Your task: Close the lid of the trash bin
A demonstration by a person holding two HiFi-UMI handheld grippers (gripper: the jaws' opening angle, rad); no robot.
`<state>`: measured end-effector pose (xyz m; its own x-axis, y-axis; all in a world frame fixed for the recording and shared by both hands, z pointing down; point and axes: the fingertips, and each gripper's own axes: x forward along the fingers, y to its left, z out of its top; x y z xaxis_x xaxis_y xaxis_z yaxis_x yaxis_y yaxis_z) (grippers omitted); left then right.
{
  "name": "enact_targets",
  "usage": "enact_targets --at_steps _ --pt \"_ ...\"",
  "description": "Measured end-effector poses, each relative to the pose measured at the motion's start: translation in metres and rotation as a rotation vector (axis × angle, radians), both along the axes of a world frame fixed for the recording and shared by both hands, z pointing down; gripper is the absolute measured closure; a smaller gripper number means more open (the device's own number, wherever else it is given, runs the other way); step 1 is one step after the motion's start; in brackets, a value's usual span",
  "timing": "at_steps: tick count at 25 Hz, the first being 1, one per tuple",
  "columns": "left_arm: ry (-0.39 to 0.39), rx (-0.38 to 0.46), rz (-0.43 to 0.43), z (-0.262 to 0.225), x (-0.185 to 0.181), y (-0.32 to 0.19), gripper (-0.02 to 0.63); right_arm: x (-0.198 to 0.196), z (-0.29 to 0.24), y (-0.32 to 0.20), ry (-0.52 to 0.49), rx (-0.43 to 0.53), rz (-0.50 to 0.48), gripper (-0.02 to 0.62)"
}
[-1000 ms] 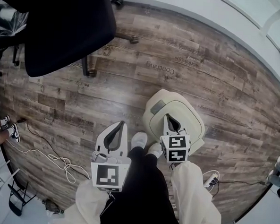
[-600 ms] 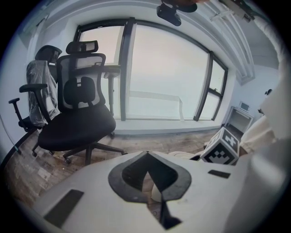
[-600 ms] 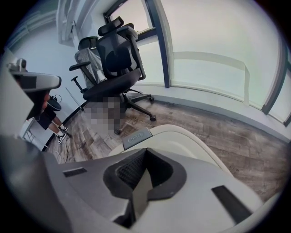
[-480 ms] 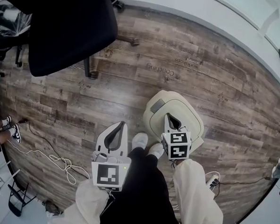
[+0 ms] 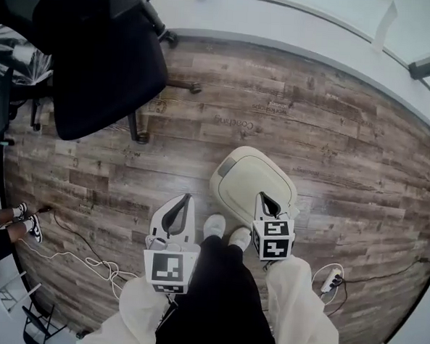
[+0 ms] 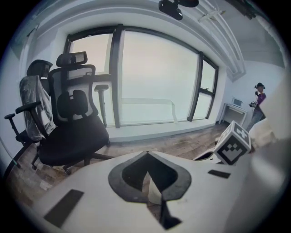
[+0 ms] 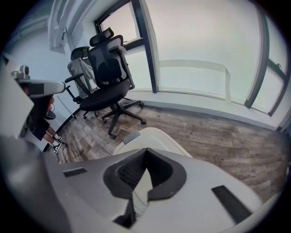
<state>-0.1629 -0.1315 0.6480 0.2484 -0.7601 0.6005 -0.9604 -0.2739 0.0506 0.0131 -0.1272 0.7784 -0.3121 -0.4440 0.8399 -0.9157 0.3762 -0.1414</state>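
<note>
A cream trash bin (image 5: 247, 184) stands on the wooden floor in front of the person's feet, and its lid lies down flat; a grey tab (image 5: 226, 163) marks its far left end. My right gripper (image 5: 261, 194) hovers over the bin's near right edge, jaws shut with nothing between them. In the right gripper view the bin (image 7: 152, 134) shows just past the closed tips of that gripper (image 7: 145, 149). To the left of the bin, my left gripper (image 5: 186, 196) hangs above bare floor, also shut and empty; its own view looks past the left gripper (image 6: 146, 152) towards the window.
A black office chair (image 5: 98, 59) stands at the far left. White cables (image 5: 86, 258) lie on the floor at the near left, and a power strip (image 5: 330, 278) at the near right. Someone's sneakers (image 5: 23, 218) show at the left edge. Another person (image 6: 259, 98) stands far off.
The head view has shifted. My right gripper has drawn back from over the middle of the lid to the bin's near right edge. The left gripper has hardly moved.
</note>
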Motion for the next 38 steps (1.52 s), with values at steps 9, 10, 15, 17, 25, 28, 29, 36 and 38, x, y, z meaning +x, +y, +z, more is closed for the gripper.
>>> enact_targets --at_steps 9,10,15,17,25,28,29,36,38 --pt "0.036 -0.005 0.107 -0.093 0.064 0.005 0.601 0.046 -0.155 0.003 -0.023 0.134 0.094 0.572" --pt "0.038 0.004 0.118 -0.105 0.072 0.005 0.601 0.052 -0.172 0.005 -0.028 0.150 0.105 0.572" --pt "0.035 0.049 0.176 -0.175 0.105 0.015 0.601 0.079 -0.257 0.030 -0.053 0.191 0.170 0.572" --pt "0.042 0.058 0.198 -0.206 0.120 0.024 0.601 0.091 -0.295 0.040 -0.058 0.219 0.192 0.572" --pt "0.076 0.183 0.269 -0.330 0.161 0.041 0.601 0.129 -0.451 0.055 -0.137 0.432 0.261 0.572" --pt "0.082 0.208 0.283 -0.367 0.166 0.056 0.601 0.134 -0.489 0.079 -0.157 0.461 0.266 0.572" --pt "0.081 0.219 0.287 -0.378 0.166 0.060 0.601 0.134 -0.499 0.086 -0.164 0.468 0.266 0.572" --pt "0.088 0.280 0.294 -0.428 0.184 0.086 0.601 0.153 -0.545 0.123 -0.191 0.514 0.267 0.572" --pt "0.091 0.277 0.301 -0.430 0.189 0.095 0.601 0.158 -0.553 0.126 -0.196 0.532 0.271 0.572"
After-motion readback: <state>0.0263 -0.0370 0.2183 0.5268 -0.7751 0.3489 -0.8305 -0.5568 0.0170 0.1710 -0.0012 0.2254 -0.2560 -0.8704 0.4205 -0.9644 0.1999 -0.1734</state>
